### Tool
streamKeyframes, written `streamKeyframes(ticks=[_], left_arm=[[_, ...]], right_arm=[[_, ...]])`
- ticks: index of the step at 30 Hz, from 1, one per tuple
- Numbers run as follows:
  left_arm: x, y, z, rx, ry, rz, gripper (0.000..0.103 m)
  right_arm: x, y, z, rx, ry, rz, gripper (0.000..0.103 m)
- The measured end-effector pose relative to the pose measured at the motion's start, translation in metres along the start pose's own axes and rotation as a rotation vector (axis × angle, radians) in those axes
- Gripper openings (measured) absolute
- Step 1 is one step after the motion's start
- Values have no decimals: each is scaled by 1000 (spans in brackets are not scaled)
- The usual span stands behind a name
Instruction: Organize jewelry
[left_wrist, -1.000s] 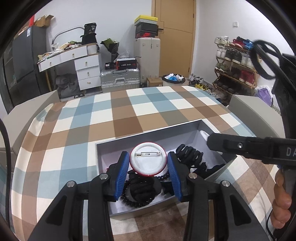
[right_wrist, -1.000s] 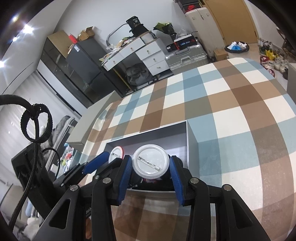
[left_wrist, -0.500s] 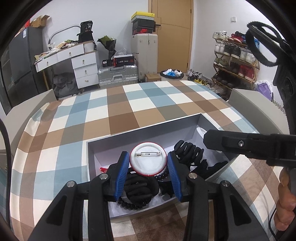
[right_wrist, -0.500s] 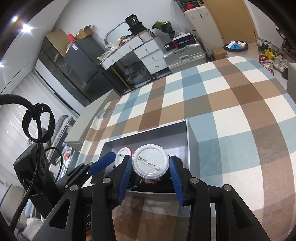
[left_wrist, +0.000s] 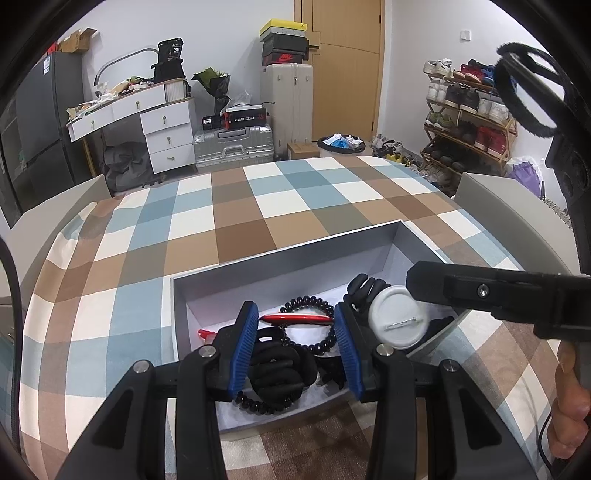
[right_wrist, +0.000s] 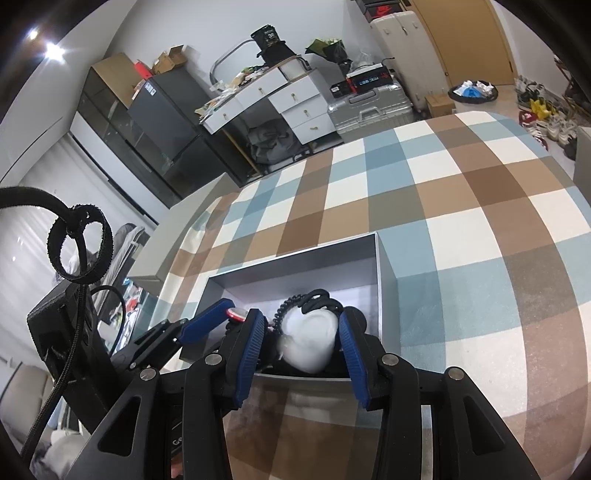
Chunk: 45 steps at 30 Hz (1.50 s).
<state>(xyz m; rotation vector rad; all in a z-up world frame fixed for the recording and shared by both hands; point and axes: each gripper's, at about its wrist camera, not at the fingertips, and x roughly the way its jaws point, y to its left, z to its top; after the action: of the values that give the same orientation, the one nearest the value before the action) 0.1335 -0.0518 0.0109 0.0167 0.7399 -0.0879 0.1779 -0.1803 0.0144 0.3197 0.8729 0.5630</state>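
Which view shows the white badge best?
The left wrist view: the white badge is sharp, its pin back showing, tilted over the box. In the right wrist view it is only a motion-blurred white blob between the right gripper's fingers.

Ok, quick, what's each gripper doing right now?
Left gripper: shut on the red-rimmed badge, held edge-on.
Right gripper: looks open; the white badge is blurred and tilted between its pads, with a gap on one side.
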Motion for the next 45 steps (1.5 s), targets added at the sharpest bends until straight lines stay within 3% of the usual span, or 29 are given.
streamKeyframes(ticks=[6,9,13,17,21,29,32,45], left_arm=[[-8,2,0,-9,-10,-9,37],[-16,4,-2,-9,-21,-8,47],[-29,11,-6,-24,-36,-15,68],[-41,21,-14,-65,-56,-39,86],[-53,29,-24,-92,-102,-27,101],[-65,28,-45,-80,-180,12,102],[-67,31,-51,-100,-200,-10,102],[-69,32,-60,-58,-261,29,102]], right_arm=[[-6,0,0,-10,-8,7,43],[-13,1,-1,-29,-28,-10,46],[-23,4,-6,-71,-57,-21,65],[-34,7,-15,-106,-86,-16,92],[-44,10,-28,-125,-133,-2,103],[-56,27,-52,-251,-284,-63,103],[-60,31,-57,-288,-329,-75,103],[-62,32,-74,-361,-400,-76,103]])
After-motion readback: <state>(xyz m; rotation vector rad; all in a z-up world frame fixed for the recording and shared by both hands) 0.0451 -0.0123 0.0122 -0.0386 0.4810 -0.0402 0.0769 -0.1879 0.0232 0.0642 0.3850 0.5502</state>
